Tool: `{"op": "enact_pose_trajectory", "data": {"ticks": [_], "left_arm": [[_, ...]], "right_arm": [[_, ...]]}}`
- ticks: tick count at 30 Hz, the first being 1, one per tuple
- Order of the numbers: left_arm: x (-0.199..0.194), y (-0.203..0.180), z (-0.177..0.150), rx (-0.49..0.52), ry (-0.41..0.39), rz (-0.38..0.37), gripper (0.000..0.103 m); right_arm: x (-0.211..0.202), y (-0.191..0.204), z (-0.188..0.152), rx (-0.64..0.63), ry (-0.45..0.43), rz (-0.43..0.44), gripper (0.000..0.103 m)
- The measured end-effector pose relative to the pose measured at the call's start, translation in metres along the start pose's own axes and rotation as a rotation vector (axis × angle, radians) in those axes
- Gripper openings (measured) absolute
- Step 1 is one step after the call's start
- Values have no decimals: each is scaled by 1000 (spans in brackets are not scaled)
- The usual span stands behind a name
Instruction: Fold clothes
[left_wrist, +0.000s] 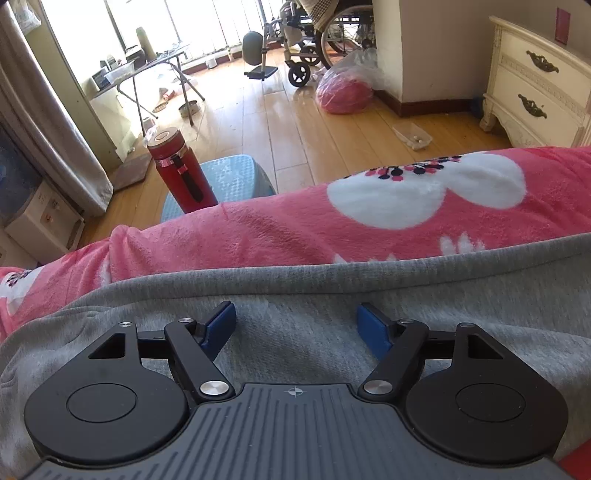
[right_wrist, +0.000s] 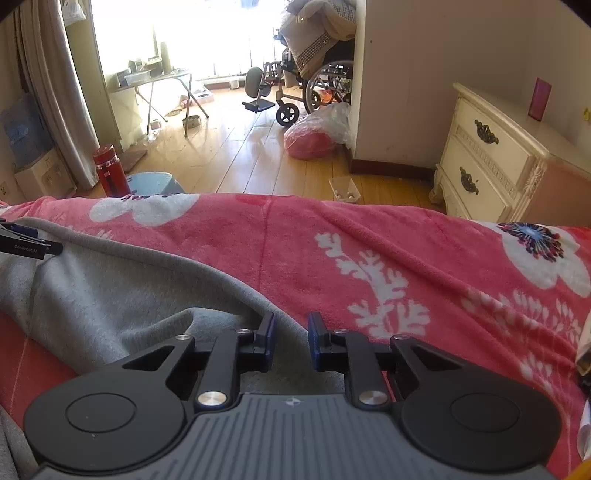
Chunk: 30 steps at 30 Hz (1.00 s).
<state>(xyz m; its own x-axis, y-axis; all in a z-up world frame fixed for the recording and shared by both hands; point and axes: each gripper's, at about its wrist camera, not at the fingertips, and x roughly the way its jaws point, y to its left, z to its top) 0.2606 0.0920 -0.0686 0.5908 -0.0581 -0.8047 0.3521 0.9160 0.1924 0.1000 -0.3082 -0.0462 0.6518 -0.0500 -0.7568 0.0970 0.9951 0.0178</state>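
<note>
1. Lying on a pink floral blanket (right_wrist: 369, 251) is a grey garment (left_wrist: 295, 295), its long edge running across the bed.
2. The left gripper (left_wrist: 295, 325) hangs over the middle of the grey cloth with its blue pads (left_wrist: 221, 325) spread wide; nothing is pinched between them.
3. The right gripper (right_wrist: 291, 339) sits at the garment's right-hand edge, where grey cloth (right_wrist: 110, 295) meets blanket. Its jaws stand narrowly apart; the left finger touches the edge of the cloth, but whether they pinch any fabric cannot be told.
4. In the right wrist view the left gripper's side shows at the far left, bearing small white lettering (right_wrist: 26, 248) that seems to read "GenRobot.AI".
5. Beyond the bed, a red bottle (left_wrist: 181, 170) stands on a blue stool (left_wrist: 236, 177); no writing on it is legible.
6. A cream nightstand (right_wrist: 491, 162) stands at the right.
</note>
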Motion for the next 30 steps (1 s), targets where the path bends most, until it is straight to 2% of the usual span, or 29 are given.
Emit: {"op": "enact_pose_trajectory", "data": {"ticks": [8, 19, 24, 28, 30], "left_arm": [[1, 2, -1, -6, -1, -4, 75], [3, 1, 0, -11, -2, -3, 75], [3, 2, 0, -12, -2, -4, 75], [3, 2, 0, -13, -2, -4, 75], [3, 3, 0, -12, -2, -4, 75]], "right_arm": [[0, -3, 0, -13, -12, -15, 9], [0, -6, 4, 3, -22, -9, 8], [-4, -14, 6, 75, -36, 25, 11], [-11, -15, 7, 90, -64, 40, 26], [-16, -15, 7, 84, -88, 51, 27]]}}
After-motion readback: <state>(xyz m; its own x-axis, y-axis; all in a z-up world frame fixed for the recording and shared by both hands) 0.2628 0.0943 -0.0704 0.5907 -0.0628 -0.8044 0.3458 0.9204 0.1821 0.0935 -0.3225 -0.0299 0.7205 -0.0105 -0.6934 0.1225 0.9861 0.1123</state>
